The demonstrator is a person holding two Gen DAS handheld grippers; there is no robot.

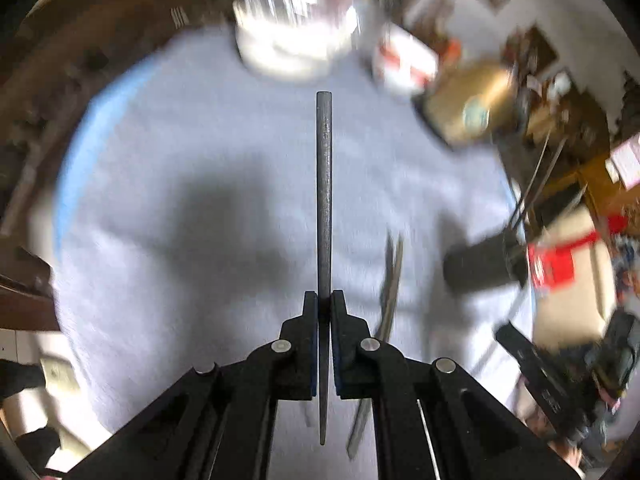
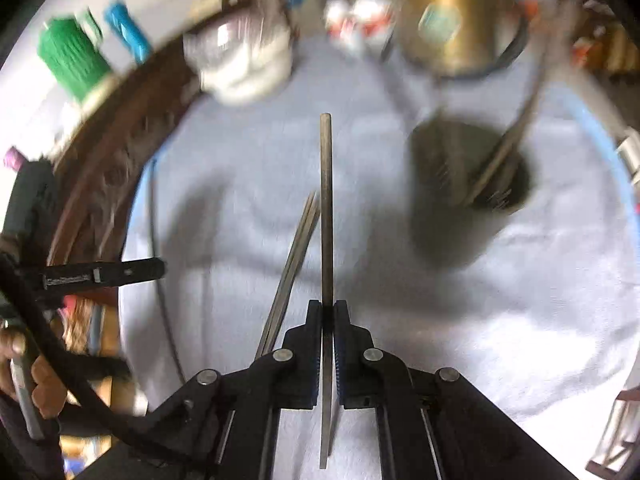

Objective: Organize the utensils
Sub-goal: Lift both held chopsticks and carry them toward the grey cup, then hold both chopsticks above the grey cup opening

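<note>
left gripper (image 1: 324, 300): clamps chopstick (image 1: 323, 184) | right gripper (image 2: 328, 310): clamps second chopstick (image 2: 327, 208) | holder (image 2: 468, 184): ahead-right of right gripper

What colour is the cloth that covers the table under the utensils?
Pale grey-white cloth with a blue edge, clearest in the left wrist view.

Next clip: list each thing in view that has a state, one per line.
left gripper: shut on a chopstick
right gripper: shut on a second chopstick
loose chopsticks: lying on the cloth
dark holder: tilted, holding utensils
</note>
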